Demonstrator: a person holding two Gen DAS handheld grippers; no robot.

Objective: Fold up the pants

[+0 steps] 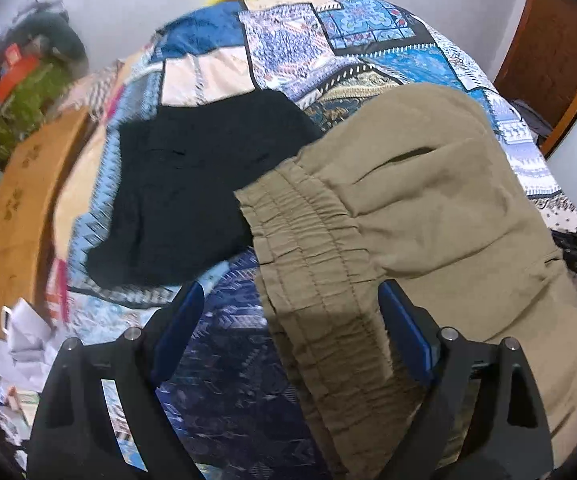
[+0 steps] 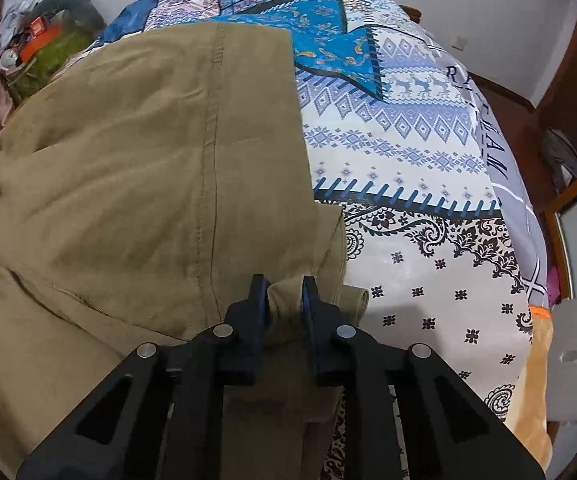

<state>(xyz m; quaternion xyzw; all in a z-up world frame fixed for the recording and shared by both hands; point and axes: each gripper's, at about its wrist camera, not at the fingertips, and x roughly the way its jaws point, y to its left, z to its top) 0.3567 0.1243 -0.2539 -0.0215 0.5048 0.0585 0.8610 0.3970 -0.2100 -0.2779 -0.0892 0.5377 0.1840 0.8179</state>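
Khaki pants (image 1: 408,200) lay across a patchwork-quilted bed (image 2: 408,152), elastic waistband between the wide-apart jaws of the left gripper (image 1: 288,320), leg end pinched in the closed right gripper (image 2: 284,292), long axis running between them; black garment (image 1: 192,184) beside; white-walled bedroom.

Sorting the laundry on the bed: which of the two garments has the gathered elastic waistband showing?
The khaki pants: their ruched waistband lies between the left gripper's open jaws. The black garment beside them looks flat and plain.
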